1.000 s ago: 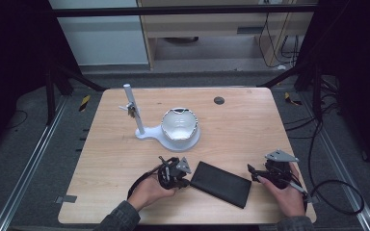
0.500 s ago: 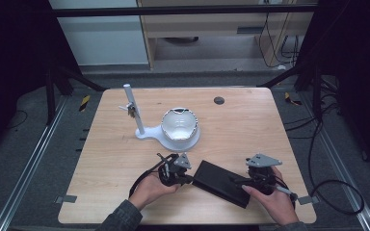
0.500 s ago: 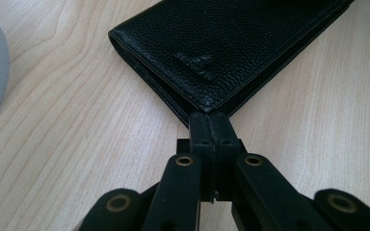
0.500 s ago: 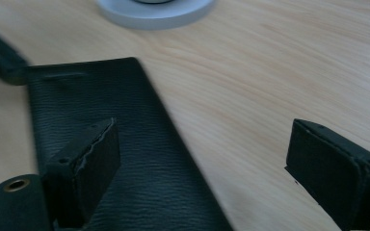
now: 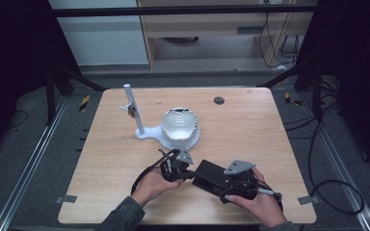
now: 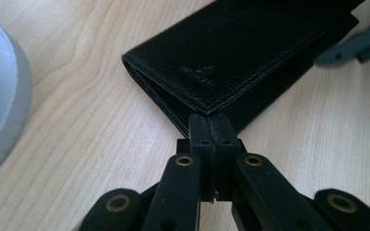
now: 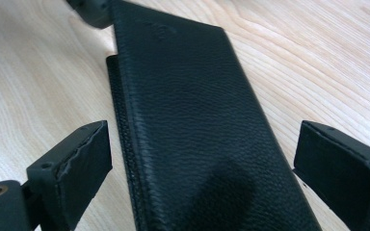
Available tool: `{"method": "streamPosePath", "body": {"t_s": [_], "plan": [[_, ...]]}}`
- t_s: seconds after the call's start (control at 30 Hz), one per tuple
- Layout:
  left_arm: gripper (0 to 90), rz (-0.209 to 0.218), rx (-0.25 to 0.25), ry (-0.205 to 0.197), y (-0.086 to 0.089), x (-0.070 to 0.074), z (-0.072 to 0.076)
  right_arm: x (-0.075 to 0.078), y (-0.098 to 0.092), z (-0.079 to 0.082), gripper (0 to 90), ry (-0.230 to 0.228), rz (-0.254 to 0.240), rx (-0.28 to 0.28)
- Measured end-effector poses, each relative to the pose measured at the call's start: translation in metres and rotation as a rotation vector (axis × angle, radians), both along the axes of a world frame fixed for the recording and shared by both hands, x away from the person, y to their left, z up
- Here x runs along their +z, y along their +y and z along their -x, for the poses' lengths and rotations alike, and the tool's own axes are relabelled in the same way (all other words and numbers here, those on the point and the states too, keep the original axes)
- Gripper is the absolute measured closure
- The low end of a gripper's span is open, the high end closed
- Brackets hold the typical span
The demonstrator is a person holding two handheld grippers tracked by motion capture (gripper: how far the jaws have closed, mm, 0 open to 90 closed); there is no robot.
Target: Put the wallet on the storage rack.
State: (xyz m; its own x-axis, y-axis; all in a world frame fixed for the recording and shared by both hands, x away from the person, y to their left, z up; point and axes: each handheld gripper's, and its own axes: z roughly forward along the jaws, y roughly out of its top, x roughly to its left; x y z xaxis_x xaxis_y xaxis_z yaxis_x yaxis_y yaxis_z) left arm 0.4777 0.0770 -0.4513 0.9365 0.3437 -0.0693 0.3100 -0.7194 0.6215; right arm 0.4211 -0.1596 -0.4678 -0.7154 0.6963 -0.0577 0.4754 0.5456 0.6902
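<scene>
A black leather wallet (image 5: 211, 175) lies closed on the wooden table (image 5: 250, 130) near the front edge. My left gripper (image 5: 191, 172) is shut, and its tips touch the wallet's left end. In the left gripper view the jaws (image 6: 214, 131) are pressed together against the near edge of the wallet (image 6: 250, 57), with nothing between them. My right gripper (image 5: 225, 183) is open over the wallet's right end. In the right gripper view the wallet (image 7: 192, 96) runs between the two spread pads (image 7: 84, 154) of the right gripper (image 7: 204, 142).
A white stand with an upright pole (image 5: 132, 108) and a white bowl-shaped piece (image 5: 179, 126) sits behind the wallet at mid-table. Its grey rim (image 6: 0, 96) appears at the left of the left gripper view. A small dark round spot (image 5: 218, 100) marks the far table.
My right gripper has moved left from beside the wallet to straddle its right end. The left gripper has stayed at the wallet's left end.
</scene>
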Motion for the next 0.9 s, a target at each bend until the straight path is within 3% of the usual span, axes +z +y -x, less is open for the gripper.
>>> {"method": "streamPosePath", "body": {"t_s": [0.2,0.63,0.9], "plan": [[90.0,-0.003,0.003,-0.005,-0.004,0.007,-0.004,0.003,0.007,-0.005,9.3,0.008,0.064,0.021],[90.0,-0.002,0.006,-0.003,-0.007,0.010,-0.007,0.002,0.008,-0.006,13.2,0.022,0.099,0.027],[90.0,0.005,0.016,-0.003,-0.009,0.013,-0.010,0.003,0.015,-0.013,18.9,0.046,0.164,0.043]]}}
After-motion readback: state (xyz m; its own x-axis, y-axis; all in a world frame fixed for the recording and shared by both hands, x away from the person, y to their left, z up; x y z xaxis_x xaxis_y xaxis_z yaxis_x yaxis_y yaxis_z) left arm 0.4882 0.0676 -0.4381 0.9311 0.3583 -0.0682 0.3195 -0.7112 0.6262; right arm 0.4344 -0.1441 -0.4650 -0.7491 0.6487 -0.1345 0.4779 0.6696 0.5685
